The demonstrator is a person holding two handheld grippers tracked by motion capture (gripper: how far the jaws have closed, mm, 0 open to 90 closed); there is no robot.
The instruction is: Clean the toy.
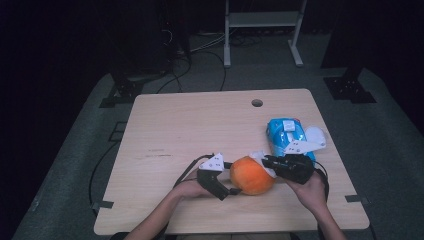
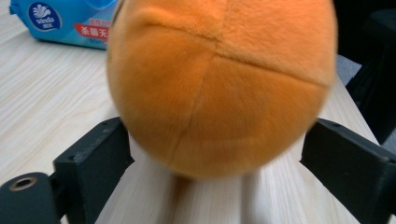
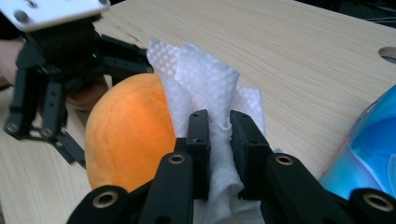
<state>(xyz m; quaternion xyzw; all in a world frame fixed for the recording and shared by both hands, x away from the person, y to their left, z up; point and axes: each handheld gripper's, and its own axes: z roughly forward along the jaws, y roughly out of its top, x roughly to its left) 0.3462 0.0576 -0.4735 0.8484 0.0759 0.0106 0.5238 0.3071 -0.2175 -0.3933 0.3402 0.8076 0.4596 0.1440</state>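
Observation:
An orange plush ball (image 1: pixel 251 176) rests on the wooden table (image 1: pixel 190 125) near its front edge. My left gripper (image 1: pixel 234 178) comes at it from the left. In the left gripper view its jaws stand wide on either side of the ball (image 2: pixel 219 84), which sits on the wood between them. My right gripper (image 3: pixel 219 121) is shut on a white paper wipe (image 3: pixel 205 79). It holds the wipe against the ball's right side (image 3: pixel 130 130). From above, the wipe (image 1: pixel 257 155) shows at the ball's upper right, in front of the right gripper (image 1: pixel 265 161).
A blue pack of wipes (image 1: pixel 287 135) lies just behind the right hand, toward the table's right edge. A round hole (image 1: pixel 257 103) sits near the far edge. Cables and a white stand frame (image 1: pixel 262 20) are on the floor beyond the table.

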